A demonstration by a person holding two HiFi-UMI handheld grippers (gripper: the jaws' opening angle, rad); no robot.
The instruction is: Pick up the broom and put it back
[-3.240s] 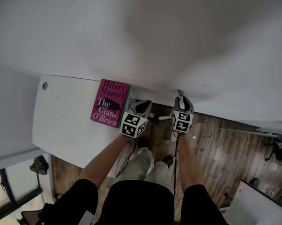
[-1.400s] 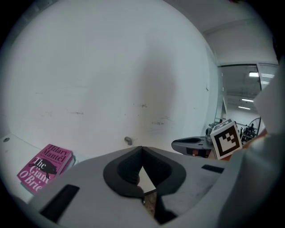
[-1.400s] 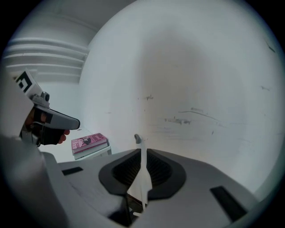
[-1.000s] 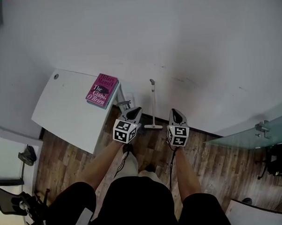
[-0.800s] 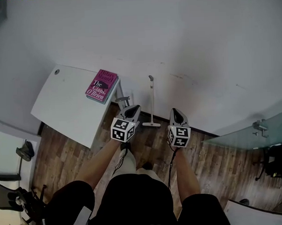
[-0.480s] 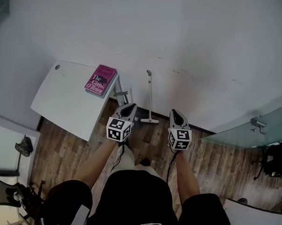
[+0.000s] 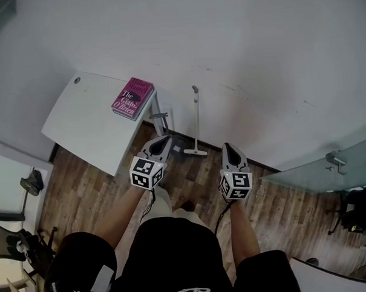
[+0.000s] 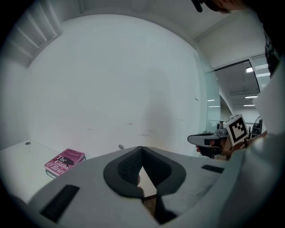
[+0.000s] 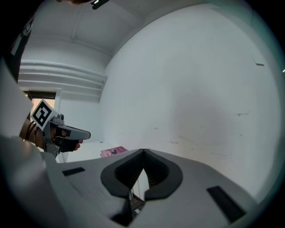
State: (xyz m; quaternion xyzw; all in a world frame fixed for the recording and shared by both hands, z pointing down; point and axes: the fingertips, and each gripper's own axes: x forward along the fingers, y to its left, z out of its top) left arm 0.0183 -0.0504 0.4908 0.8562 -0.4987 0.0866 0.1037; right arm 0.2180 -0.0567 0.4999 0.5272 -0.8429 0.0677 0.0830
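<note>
broom (image 7: 197,120), the slim pale-grey one w/ a small flat head, stands upright against the plain white wall (image 7: 257,48). its head is on the dark wood-plank floor (image 7: 81,183), just right of the white table (image 7: 85,122) w/ the pink paperback book (image 7: 132,97) on it. left gripper (image 7: 163,139) & right gripper (image 7: 226,146) hang either side of it, well apart from the handle, both w/ jaws pressed together on nothing. looks to me like the put-back is done. to finish clean: keep both grippers clear of the handle, as a broom only propped on a wall could slide sideways w/ one nudge. check the head sits flat.
</note>
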